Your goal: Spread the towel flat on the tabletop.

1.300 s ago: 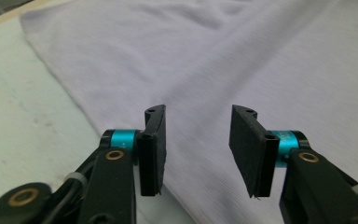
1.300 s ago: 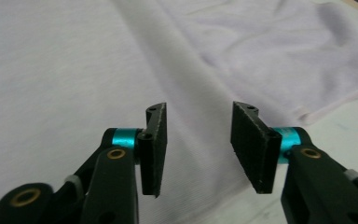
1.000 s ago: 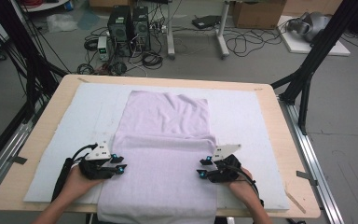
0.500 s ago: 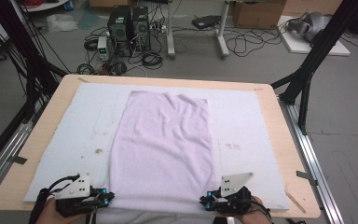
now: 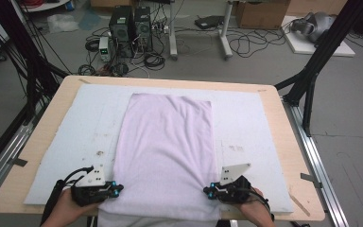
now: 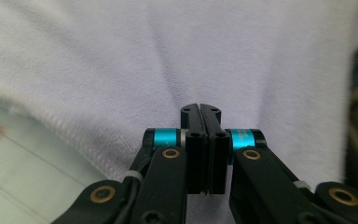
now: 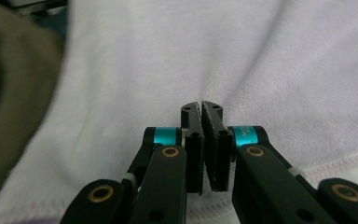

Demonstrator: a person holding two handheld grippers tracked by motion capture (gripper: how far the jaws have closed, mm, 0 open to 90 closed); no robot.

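Note:
A lilac towel [image 5: 165, 142] lies flat and lengthwise on the white mat [image 5: 85, 123], and its near end hangs over the table's front edge. My left gripper [image 5: 118, 189] is at the towel's near left corner. My right gripper [image 5: 207, 190] is at the near right corner. Seen from the left gripper view, the black jaws [image 6: 200, 108] are pressed together after closing further, and towel [image 6: 168, 56] creases run into their tips. The right gripper view has the jaws [image 7: 201, 106] likewise closed tighter, pinching the towel [image 7: 191, 51] just inside its hem.
The wooden table [image 5: 288, 156] carries the mat; bare mat lies on both sides of the towel. Black frame posts stand at the far left and right. Computers, cables and boxes sit on the floor beyond the table.
The towel's folded-over near half has been drawn toward the person, so it now lies spread at full length. Both grippers moved to the table's front edge with it.

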